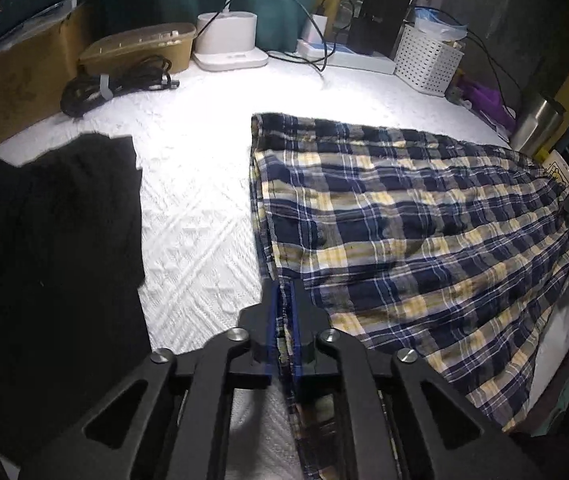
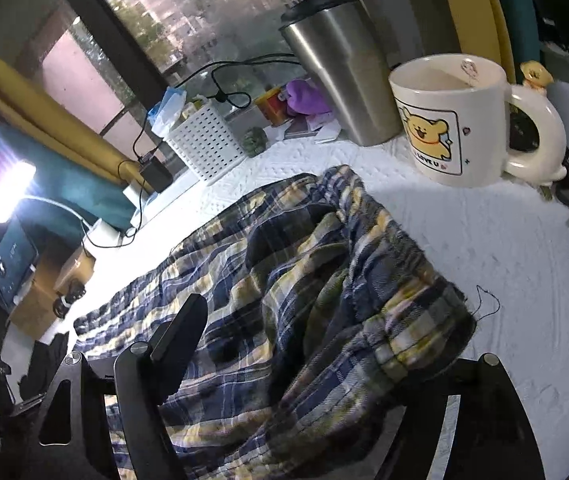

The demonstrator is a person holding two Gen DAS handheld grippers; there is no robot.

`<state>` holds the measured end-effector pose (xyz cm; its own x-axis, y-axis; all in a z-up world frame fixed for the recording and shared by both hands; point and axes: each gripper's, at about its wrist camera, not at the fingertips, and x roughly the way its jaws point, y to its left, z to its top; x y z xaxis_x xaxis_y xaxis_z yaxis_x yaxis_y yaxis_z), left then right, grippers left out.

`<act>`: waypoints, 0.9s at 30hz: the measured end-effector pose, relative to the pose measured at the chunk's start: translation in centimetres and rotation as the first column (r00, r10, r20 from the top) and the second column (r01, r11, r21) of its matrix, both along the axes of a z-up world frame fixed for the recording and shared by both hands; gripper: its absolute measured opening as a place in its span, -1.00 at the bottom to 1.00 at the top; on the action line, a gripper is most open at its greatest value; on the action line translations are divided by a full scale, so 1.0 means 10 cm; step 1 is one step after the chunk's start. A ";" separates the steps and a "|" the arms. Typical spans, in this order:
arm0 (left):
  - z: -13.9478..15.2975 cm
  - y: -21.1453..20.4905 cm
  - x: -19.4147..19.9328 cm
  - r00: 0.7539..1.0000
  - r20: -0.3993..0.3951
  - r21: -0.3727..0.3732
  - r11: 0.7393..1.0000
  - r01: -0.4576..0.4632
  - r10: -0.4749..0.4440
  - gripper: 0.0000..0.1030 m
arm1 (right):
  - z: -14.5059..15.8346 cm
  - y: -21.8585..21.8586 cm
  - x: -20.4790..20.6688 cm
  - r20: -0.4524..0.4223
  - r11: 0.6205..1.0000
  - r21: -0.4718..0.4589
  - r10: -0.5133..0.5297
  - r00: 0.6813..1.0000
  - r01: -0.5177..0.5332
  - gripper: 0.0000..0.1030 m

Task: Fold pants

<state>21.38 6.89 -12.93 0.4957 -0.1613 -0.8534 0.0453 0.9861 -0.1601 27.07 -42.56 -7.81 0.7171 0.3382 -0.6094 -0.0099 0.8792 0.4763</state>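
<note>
Blue, yellow and white plaid pants (image 1: 404, 224) lie spread on the white quilted surface (image 1: 196, 208), filling the right half of the left wrist view. My left gripper (image 1: 284, 296) is shut on the pants' near left hem edge, cloth pinched between the blue pads. In the right wrist view the pants (image 2: 284, 280) lie bunched, with the waistband end draped over my right gripper (image 2: 304, 344). Its left finger (image 2: 180, 332) shows wide to the left; its right finger is hidden under the cloth. The jaws stand apart.
A black garment (image 1: 52, 240) lies at left. At the back are a coiled black cable (image 1: 116, 84), a tan box (image 1: 140, 50), a white lamp base (image 1: 228, 44) and a white basket (image 1: 428, 60). A steel tumbler (image 2: 344, 76) and a bear mug (image 2: 456, 120) stand near the waistband.
</note>
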 end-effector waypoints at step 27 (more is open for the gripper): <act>-0.04 0.14 0.51 0.998 0.055 0.059 0.998 -0.023 0.020 -0.69 | 0.11 0.02 -0.02 0.044 1.000 -0.013 -0.012 0.999 0.012 -0.65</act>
<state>26.48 8.24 -13.28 0.5443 -0.0998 -0.8329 0.0313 0.9946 -0.0987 26.83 -42.34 -6.74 0.7473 0.3213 -0.5817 -0.0199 0.8858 0.4636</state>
